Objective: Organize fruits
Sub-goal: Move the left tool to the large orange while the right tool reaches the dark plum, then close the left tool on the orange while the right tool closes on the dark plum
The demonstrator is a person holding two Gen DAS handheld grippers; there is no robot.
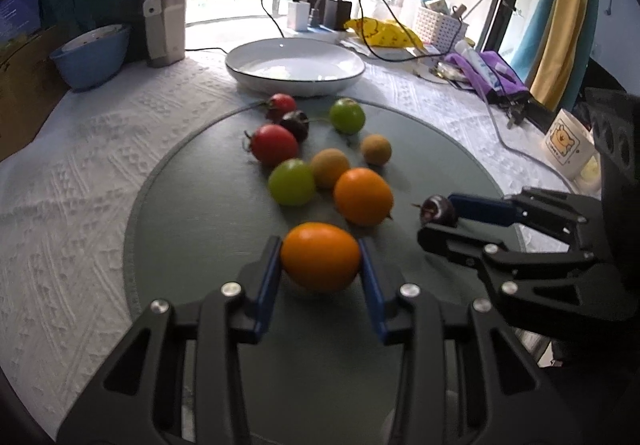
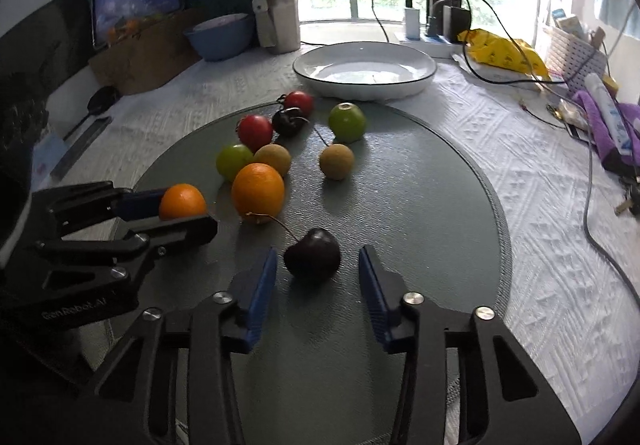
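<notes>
Several small fruits lie on a round grey-green mat [image 1: 192,213]. My left gripper [image 1: 320,257] is shut on an orange kumquat [image 1: 320,257], its blue pads touching both sides; it also shows in the right wrist view [image 2: 182,201]. My right gripper [image 2: 318,265] is open around a dark cherry [image 2: 313,253] with a long stem, gaps on both sides; this cherry shows in the left wrist view [image 1: 438,209]. A second kumquat [image 1: 363,196], green fruits [image 1: 291,181], red tomatoes [image 1: 275,144], tan fruits [image 1: 330,167] and another cherry [image 1: 295,123] sit further back. An empty white plate [image 1: 296,65] stands behind the mat.
A blue bowl [image 1: 90,57] and steel flask [image 1: 166,19] stand at back left. Chargers with cables [image 1: 316,13], a yellow bag [image 1: 380,31], a white basket [image 1: 440,25], purple cloth [image 1: 496,73] and a mug [image 1: 568,145] crowd the right side. White textured cloth [image 1: 72,181] covers the table.
</notes>
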